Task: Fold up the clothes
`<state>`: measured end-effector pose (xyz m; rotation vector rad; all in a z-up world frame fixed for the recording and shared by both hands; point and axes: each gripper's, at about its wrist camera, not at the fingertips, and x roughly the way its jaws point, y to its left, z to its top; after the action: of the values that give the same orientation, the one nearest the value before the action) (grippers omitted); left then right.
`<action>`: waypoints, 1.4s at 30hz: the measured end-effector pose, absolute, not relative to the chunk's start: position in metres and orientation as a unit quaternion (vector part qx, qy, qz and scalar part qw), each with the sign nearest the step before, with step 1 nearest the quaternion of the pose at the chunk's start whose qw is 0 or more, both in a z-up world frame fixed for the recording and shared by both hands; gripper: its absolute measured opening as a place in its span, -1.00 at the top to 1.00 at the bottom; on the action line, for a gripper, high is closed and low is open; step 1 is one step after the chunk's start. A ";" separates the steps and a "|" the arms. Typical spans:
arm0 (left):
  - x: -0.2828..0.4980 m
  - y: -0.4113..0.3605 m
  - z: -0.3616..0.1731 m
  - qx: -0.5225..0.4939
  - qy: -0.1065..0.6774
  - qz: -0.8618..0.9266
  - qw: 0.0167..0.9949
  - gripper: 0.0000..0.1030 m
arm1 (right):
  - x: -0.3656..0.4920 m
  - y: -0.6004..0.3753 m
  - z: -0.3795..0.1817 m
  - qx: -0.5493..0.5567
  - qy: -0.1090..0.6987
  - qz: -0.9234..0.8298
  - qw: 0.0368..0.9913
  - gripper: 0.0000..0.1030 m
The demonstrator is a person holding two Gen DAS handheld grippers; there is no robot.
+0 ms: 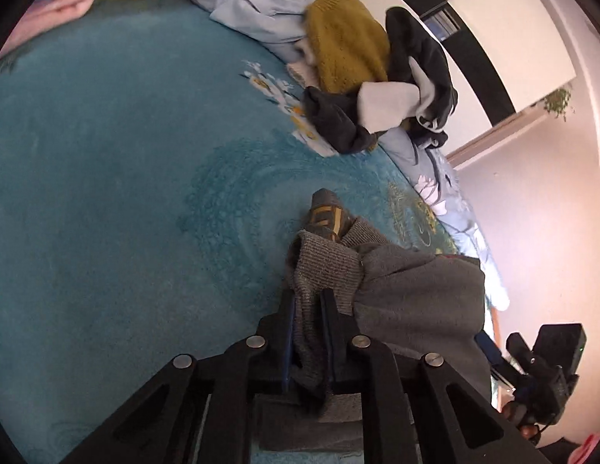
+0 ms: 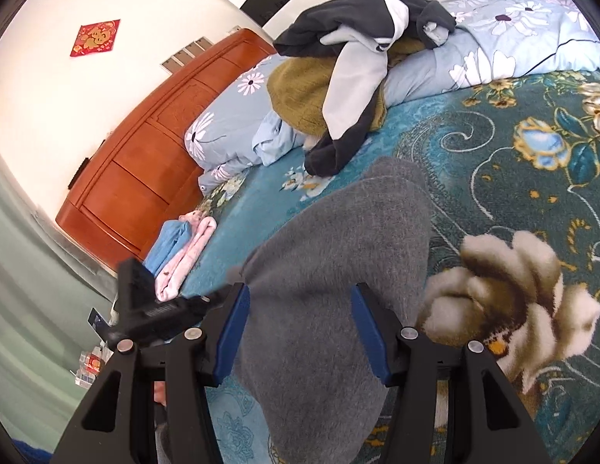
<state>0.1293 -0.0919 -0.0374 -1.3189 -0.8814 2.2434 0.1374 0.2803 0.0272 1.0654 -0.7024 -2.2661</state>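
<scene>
Left gripper (image 1: pixel 308 324): I see my jaws pinched nearly together on the ribbed edge of the grey garment (image 1: pixel 412 294); cloth fills the narrow gap between the blue pads.

Right gripper (image 2: pixel 300 332): my jaws stand wide apart, with grey cloth (image 2: pixel 330 270) running between them. I cannot tell whether the pads (image 2: pixel 232 332) touch it; they do not look to be squeezing it.

Grey garment: it lies on the teal blanket (image 1: pixel 125 174), stretched from my left gripper toward the right one, which shows at the right edge of the left view (image 1: pixel 547 363). A brown-and-yellow patch (image 1: pixel 327 218) shows at the garment's far end, ahead of the left jaws.

Pile: further up the bed sits a heap, with a mustard knit (image 2: pixel 300 92) at the bottom, a dark top with white panels (image 2: pixel 358 38) draped over it, and a pale blue shirt (image 2: pixel 276 135) beside it.

Folded stack: a blue piece (image 2: pixel 170 245) and a pink piece (image 2: pixel 191 259) lie folded side by side near the blanket's edge.

Bedding: a floral pale blue duvet (image 2: pixel 493 50) lies bunched behind the pile.

Headboard (image 2: pixel 145 143): orange-brown wood, beyond the bedding.
</scene>
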 end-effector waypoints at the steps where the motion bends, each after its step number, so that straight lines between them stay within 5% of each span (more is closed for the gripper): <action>1: 0.131 -0.095 -0.039 -0.469 -0.332 0.794 0.200 0.66 | 0.135 0.281 0.025 0.400 -0.259 -0.839 0.264 -0.09; 11: 0.151 -0.076 0.030 -0.414 -0.275 0.841 0.215 0.44 | 0.125 0.293 -0.011 0.446 -0.265 -0.828 0.215 -0.10; 19: 0.161 -0.012 0.038 -0.432 -0.131 0.856 0.251 0.15 | 0.121 0.293 0.020 0.415 -0.229 -0.850 0.228 -0.10; 31: 0.156 -0.019 0.004 -0.469 -0.153 0.835 0.243 0.14 | 0.077 0.289 -0.011 0.461 -0.230 -0.829 0.219 -0.10; 42: 0.177 -0.016 0.017 -0.446 -0.114 0.854 0.242 -0.09 | 0.166 0.279 0.018 0.452 -0.137 -0.858 0.205 -0.10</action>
<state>0.1772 -0.0159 0.0170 -1.2201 -0.3113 2.3344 0.1658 0.2789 0.0181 1.2591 -0.3809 -2.3907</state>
